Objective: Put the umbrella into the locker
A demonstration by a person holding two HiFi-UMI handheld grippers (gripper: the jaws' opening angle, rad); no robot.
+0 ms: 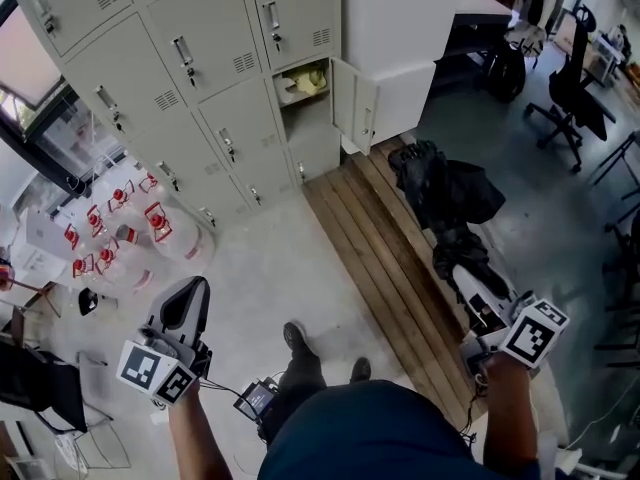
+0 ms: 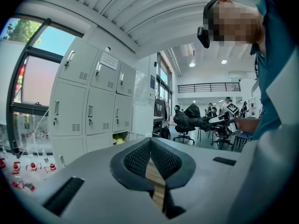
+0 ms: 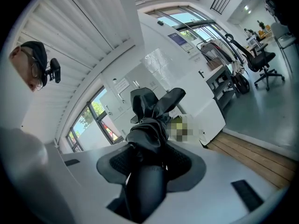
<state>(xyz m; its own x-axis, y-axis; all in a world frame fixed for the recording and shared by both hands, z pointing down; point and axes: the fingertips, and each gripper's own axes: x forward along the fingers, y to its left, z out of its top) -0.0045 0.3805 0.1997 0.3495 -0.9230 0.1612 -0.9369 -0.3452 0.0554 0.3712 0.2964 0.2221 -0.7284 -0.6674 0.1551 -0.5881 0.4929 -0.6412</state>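
Observation:
The black folded umbrella [image 1: 445,193] sticks out forward from my right gripper [image 1: 468,268], above the wooden floor strip. In the right gripper view its thick handle [image 3: 148,183] lies between the jaws, which are shut on it, and its bunched fabric [image 3: 150,110] points toward the lockers. The grey locker bank [image 1: 190,78] stands ahead to the left. One lower locker [image 1: 305,93] is open, its door [image 1: 355,103] swung right and something yellow inside. My left gripper [image 1: 186,308] is held low over the floor, shut and empty, its pads meeting at the tip [image 2: 150,142].
Clear water jugs with red handles [image 1: 120,233] crowd the floor left of the lockers. A white cabinet [image 1: 410,28] stands right of the open door. Wooden planks [image 1: 390,258] run toward the lockers. Office chairs [image 1: 570,88] stand at the far right.

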